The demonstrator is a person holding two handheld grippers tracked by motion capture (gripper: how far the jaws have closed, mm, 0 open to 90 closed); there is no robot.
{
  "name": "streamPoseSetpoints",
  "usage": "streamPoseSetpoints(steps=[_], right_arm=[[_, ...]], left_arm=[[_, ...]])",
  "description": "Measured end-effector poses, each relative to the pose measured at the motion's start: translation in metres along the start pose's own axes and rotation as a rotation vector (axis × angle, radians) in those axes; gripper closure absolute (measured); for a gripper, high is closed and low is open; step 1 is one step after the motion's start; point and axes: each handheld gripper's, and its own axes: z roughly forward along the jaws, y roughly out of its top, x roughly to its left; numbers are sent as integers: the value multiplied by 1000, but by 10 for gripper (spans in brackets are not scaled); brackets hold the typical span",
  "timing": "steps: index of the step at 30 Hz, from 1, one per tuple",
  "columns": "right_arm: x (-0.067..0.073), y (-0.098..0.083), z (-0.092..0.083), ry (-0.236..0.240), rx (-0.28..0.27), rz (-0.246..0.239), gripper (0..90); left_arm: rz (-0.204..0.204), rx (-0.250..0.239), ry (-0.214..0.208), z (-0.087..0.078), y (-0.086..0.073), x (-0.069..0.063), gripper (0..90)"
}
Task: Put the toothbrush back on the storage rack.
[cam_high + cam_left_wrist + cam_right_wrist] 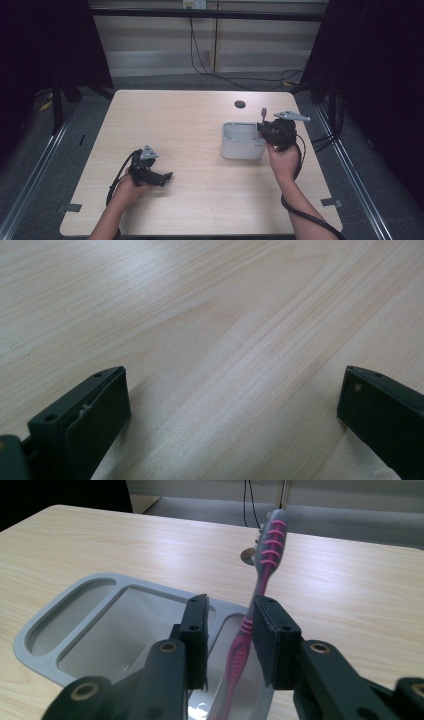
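The pink toothbrush [260,585] is stood in the grey holder [235,147] near the table's [200,130] right edge, between the slightly parted right gripper [227,625] jaws. The left gripper [232,400], jaws wide apart, is rested on bare tabletop.

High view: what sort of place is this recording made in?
Probably a lab or recording booth, not a home. A bare wooden table stands between dark curtains, cables trail over grey carpet, and the only props are a grey holder and a pink toothbrush.
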Motion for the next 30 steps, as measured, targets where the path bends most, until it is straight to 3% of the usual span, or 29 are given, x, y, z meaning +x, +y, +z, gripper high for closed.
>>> streamPoseSetpoints(steps=[15, 30], right_arm=[[-8, -1, -4, 12, 16, 22, 414], [-17, -4, -14, 12, 24, 34, 313]], left_arm=[[2, 1, -2, 0, 0, 0, 1], [0, -1, -1, 0, 0, 0, 1]])
